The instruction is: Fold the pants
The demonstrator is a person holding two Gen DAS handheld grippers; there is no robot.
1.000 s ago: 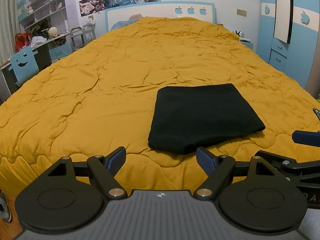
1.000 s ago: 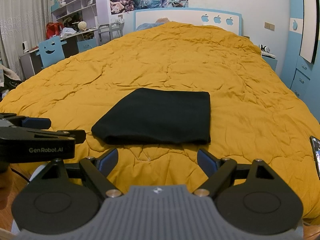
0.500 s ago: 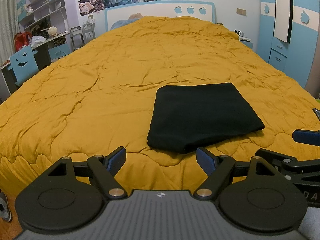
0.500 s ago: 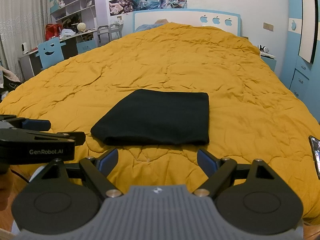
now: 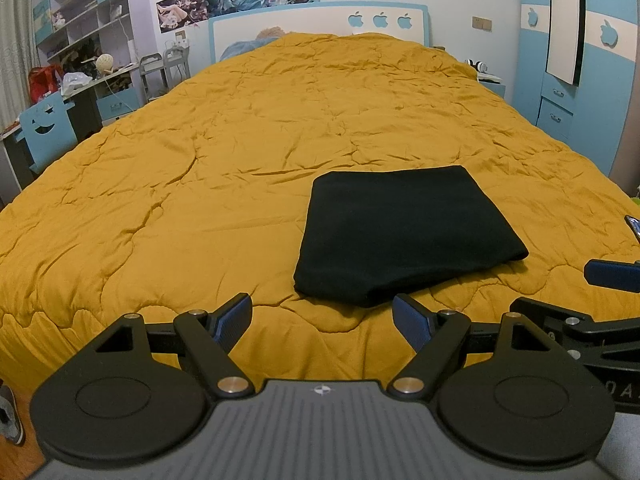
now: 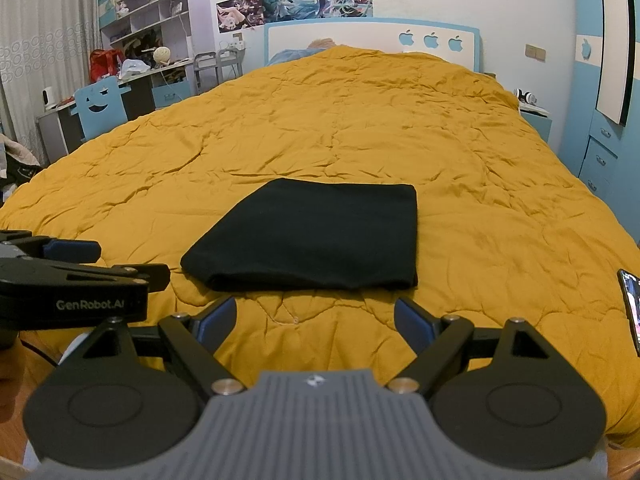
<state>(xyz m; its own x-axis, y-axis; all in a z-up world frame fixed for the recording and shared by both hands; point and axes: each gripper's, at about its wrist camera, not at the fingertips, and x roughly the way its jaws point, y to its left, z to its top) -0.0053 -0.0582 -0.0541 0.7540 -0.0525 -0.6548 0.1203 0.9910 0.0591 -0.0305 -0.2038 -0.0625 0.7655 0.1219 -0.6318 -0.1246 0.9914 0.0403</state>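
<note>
I see the pants (image 5: pixel 404 232) folded into a black rectangle, lying flat on the yellow quilt (image 5: pixel 200 168) near the bed's foot, touched by neither tool. My left gripper (image 5: pixel 322 322) hangs short of their near edge, fingers (image 5: pixel 234 320) spread wide and empty. My right gripper (image 6: pixel 314 320) sits likewise, fingers (image 6: pixel 216 320) apart, holding nothing. Nothing lies between the fingers and the pants.

In the right view, the left gripper's body intrudes at the left edge, just beside the pants' left corner. A phone (image 6: pixel 632 304) lies on the quilt at the right edge, cut off by the frame. A desk (image 6: pixel 132 80) with a blue chair (image 6: pixel 100 108) stands left of the bed; a blue wardrobe (image 5: pixel 580 60) stands right.

The pants' inner layers are indistinguishable, uniformly black. A pillow near the headboard (image 5: pixel 320 28) is mostly hidden by the quilt.
</note>
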